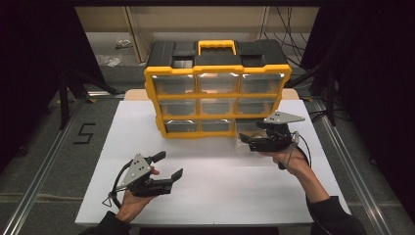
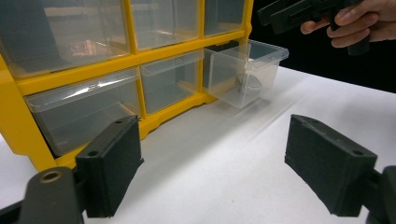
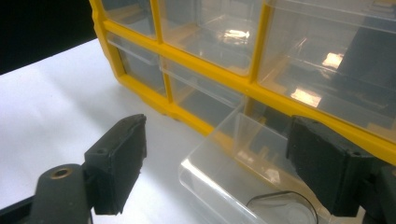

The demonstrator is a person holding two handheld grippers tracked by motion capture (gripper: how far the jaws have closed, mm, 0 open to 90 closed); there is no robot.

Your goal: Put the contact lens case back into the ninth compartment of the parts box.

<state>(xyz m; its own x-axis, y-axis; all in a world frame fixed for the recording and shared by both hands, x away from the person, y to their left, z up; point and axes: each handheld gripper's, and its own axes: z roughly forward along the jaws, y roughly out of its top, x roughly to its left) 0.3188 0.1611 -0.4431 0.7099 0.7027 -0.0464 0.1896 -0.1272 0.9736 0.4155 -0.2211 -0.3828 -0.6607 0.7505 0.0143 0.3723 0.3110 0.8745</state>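
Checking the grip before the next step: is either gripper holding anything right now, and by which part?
Nothing is held. The left gripper is open over the table; the right gripper is open above the pulled-out drawer.

We saw the drawer cabinet [image 1: 218,100] standing at the far edge of the table [image 1: 210,196], midway between its side edges. Its bottom-right drawer [image 1: 247,139] stood pulled out toward the near edge, with a small round thing [image 2: 245,85] lying in it. The right gripper [image 1: 249,142] hovered just above that drawer, while the left gripper [image 1: 169,165] sat near the near-left corner, well apart from the cabinet.
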